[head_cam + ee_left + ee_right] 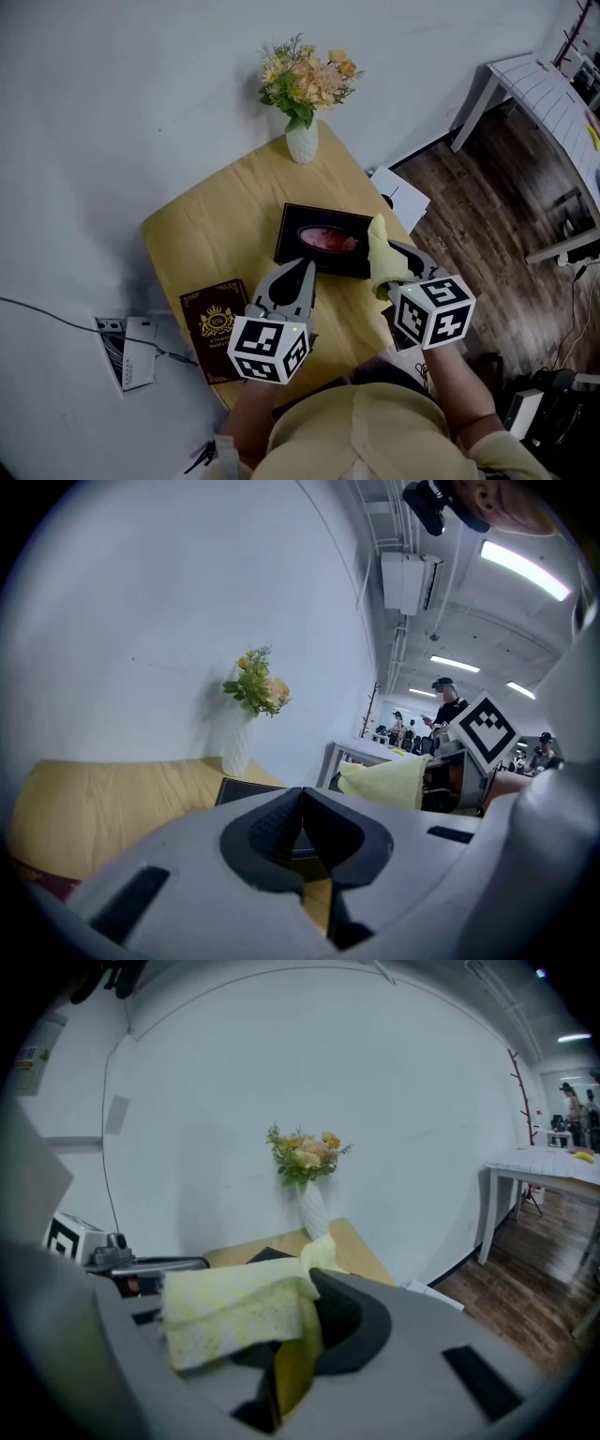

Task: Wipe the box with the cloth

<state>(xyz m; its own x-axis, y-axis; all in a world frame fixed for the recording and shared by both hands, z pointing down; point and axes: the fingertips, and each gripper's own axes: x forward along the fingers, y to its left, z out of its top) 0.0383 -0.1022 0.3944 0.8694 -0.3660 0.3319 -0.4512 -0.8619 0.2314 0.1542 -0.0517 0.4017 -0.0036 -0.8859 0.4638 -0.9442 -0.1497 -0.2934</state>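
Note:
A black box (323, 241) with a red oval window on its lid lies on the yellow wooden table (225, 220); its dark edge (246, 789) shows in the left gripper view. My right gripper (392, 261) hovers just right of the box, shut on a pale yellow cloth (383, 253) that drapes over its jaws (246, 1312). The left gripper (298, 279) is at the box's near edge, jaws shut with nothing between them (302, 829).
A white vase of flowers (303, 139) stands at the table's far edge. A dark red booklet (214, 328) lies near the left front corner. A white power strip (133, 351) sits on the floor at left, white tables (544, 94) on the wooden floor at right.

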